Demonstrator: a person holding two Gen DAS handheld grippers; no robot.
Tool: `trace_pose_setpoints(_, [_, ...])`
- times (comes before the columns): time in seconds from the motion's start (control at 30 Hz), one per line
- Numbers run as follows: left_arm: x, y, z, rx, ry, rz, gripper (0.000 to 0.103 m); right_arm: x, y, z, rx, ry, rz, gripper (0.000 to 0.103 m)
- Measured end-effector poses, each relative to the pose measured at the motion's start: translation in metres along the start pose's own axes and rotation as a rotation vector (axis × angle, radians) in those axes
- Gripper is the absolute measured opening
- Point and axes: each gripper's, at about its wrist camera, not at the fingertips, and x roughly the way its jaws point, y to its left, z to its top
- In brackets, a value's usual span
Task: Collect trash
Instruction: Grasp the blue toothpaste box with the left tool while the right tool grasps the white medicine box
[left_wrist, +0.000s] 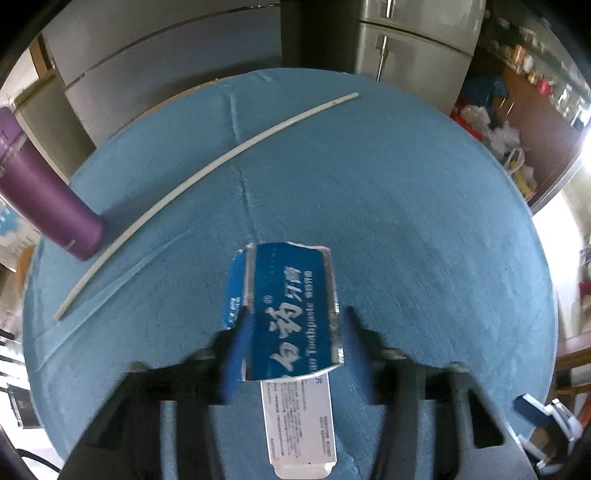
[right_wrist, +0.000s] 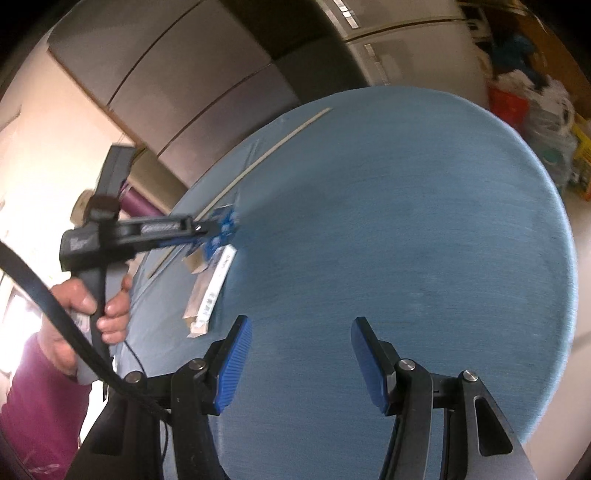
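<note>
A blue toothpaste box (left_wrist: 295, 280) with a white printed panel lies lengthways on the round blue table (left_wrist: 424, 206). In the left wrist view my left gripper (left_wrist: 295, 314) points steeply down and straddles the box's blue end, both blue pads against its sides. The right wrist view shows the same left gripper (right_wrist: 221, 230) on the box (right_wrist: 210, 291), with a hand (right_wrist: 110, 306) round its handle. My right gripper (right_wrist: 301, 323) hovers over bare blue table (right_wrist: 406, 240), jaws apart and nothing between them.
A long thin white stick (left_wrist: 207, 173) lies across the far left of the table. A purple bottle (left_wrist: 48, 192) stands beside it at the left edge. Grey fridges (left_wrist: 406, 48) and bags of clutter (left_wrist: 498, 136) stand beyond the table.
</note>
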Motion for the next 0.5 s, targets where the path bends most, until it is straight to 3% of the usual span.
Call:
trace_pose_setpoints(0.2, [-0.013,0.018,-0.004,-0.024,-0.026,-0.074,0.01,0.03,0.039,0.002,-0.063,0.053,0.02,0.06])
trace_pose_setpoints(0.5, [-0.024,0.069,-0.036,-0.088,-0.04,-0.079,0.01,0.081,0.093,0.01,-0.145,0.127,0.024,0.06])
